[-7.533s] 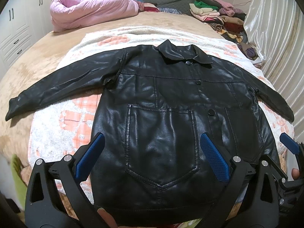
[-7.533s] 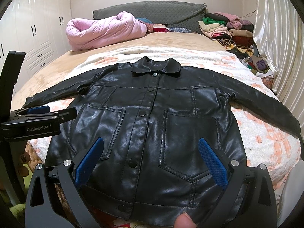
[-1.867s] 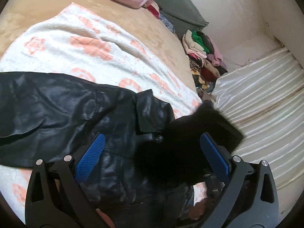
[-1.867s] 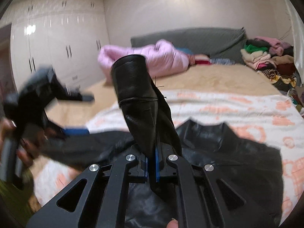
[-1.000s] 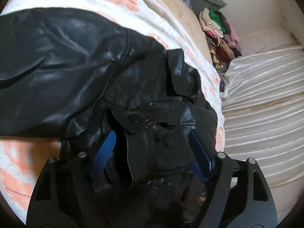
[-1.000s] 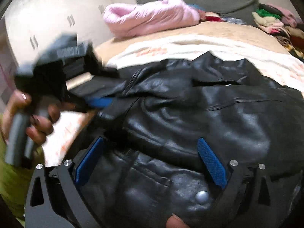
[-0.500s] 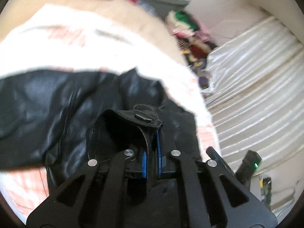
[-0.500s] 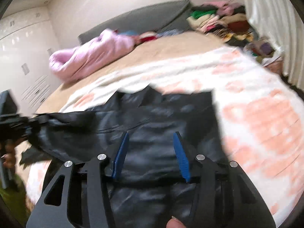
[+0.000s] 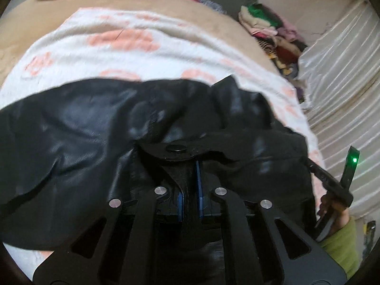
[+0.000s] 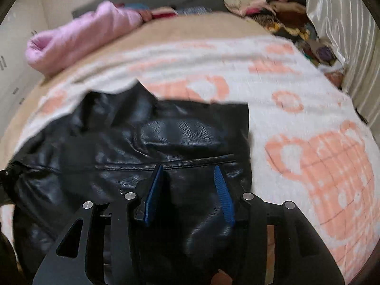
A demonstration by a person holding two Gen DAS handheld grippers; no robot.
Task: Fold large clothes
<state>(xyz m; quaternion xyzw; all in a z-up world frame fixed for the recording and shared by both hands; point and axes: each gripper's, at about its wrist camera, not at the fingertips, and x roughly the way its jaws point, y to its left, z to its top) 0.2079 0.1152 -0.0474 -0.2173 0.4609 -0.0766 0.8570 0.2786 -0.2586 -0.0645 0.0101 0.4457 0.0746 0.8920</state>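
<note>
Bare blanket (image 10: 308, 109) right of jacket (image 10: 147, 142); clothes pile (image 10: 273, 2) beyond.

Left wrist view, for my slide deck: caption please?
Left gripper clamps a buttoned edge of the black leather jacket over the floral blanket.

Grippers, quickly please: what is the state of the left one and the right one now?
Left gripper: closed on a flap of the black leather jacket.
Right gripper: partly open around a jacket fold, not clamping it.

Left gripper (image 9: 190, 185): black cut-out frame, silver screws, blue ribbed pads (image 9: 199, 190).
Right gripper (image 10: 188, 193): same build — blue pads (image 10: 223, 194) are seen.
Right hand (image 9: 336, 216): bare skin, olive-green sleeve (image 9: 342, 244) — a green light is lit above.
</note>
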